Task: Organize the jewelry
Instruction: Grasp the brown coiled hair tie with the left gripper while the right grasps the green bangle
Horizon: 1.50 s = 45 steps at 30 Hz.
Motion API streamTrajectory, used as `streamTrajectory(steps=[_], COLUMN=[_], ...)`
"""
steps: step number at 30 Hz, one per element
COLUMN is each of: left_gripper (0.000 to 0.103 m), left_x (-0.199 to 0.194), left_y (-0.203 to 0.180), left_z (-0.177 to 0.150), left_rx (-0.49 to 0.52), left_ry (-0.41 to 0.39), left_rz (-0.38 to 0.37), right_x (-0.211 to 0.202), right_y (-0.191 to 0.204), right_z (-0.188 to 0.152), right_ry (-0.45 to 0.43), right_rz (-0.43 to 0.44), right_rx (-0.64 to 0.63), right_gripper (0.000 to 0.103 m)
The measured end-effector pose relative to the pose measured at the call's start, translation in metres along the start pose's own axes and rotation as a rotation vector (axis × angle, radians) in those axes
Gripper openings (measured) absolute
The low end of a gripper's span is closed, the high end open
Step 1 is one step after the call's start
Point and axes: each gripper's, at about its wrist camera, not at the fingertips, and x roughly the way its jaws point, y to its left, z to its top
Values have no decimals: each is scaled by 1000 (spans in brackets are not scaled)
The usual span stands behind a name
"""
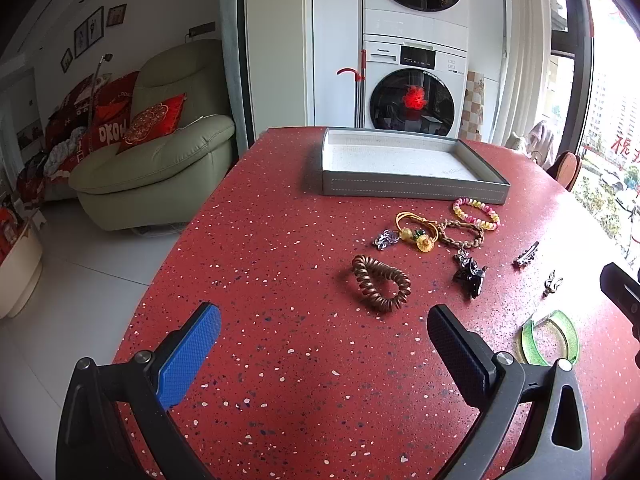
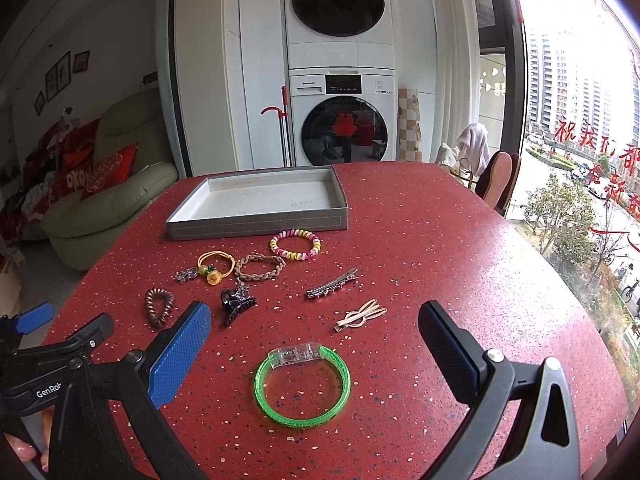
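Note:
A grey tray (image 1: 412,187) (image 2: 256,225) with a white floor stands on the red speckled table, nothing in it. Jewelry lies in front of it: a brown spiral hair tie (image 1: 381,283) (image 2: 159,306), a yellow hair tie with a flower (image 1: 416,229) (image 2: 214,266), a braided bracelet (image 1: 460,232) (image 2: 259,267), a pink-yellow bracelet (image 1: 476,213) (image 2: 296,245), a black claw clip (image 1: 469,271) (image 2: 237,302), a silver clip (image 2: 332,283), a beige clip (image 2: 360,315) and a green bangle (image 2: 303,385) (image 1: 550,338). My left gripper (image 1: 324,326) is open and empty, short of the spiral tie. My right gripper (image 2: 314,326) is open and empty above the bangle.
The left gripper's body (image 2: 52,364) shows at the right wrist view's lower left. A green armchair (image 1: 160,160) stands left of the table, stacked washing machines (image 1: 412,80) behind it, a chair (image 2: 498,178) and windows to the right.

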Motion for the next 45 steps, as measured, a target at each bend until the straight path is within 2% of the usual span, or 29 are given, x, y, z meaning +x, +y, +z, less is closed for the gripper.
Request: streamTrajectory(steps=[5, 9, 13, 24, 26, 29, 32, 34, 37, 38, 39, 40, 41, 42, 45], left_gripper=[103, 103, 103, 103, 90, 82, 67, 44, 30, 29, 29, 29, 29, 29, 29], left_x=[22, 45, 65, 90, 93, 94, 94, 93, 93, 92, 92, 91, 90, 89, 85], left_y=[10, 16, 13, 3, 2, -1, -6, -10, -9, -8, -8, -7, -7, -6, -3], left_z=[12, 23, 30, 35, 35, 34, 34, 34, 34, 35, 35, 35, 36, 37, 42], left_rx=[-25, -54, -37, -8, 1, 27, 69, 92, 98, 94, 91, 88, 86, 83, 72], left_ry=[82, 150, 211, 283, 288, 290, 278, 267, 270, 272, 272, 271, 271, 270, 263], left_rz=[-44, -94, -113, -160, -162, -160, -150, -153, -184, -199, -211, -223, -233, -244, -272], right_x=[8, 17, 30, 60, 64, 71, 73, 72, 70, 71, 70, 70, 71, 72, 72], right_y=[-10, -20, -31, -31, -30, -27, -26, -24, -23, -21, -21, -21, -20, -20, -22], right_z=[-2, -7, -14, -25, -26, -30, -34, -34, -32, -30, -29, -29, -28, -27, -23], right_ry=[41, 110, 194, 369, 388, 425, 444, 446, 449, 450, 449, 449, 452, 456, 453], right_rz=[-24, -66, -82, -78, -76, -61, -53, -43, -33, -35, -29, -23, -21, -16, 0], right_rx=[8, 10, 33, -3, -11, -18, -19, -25, -32, -36, -38, -39, -38, -33, -20], right_gripper=[103, 103, 103, 103, 102, 91, 81, 76, 63, 54, 40, 33, 16, 8, 8])
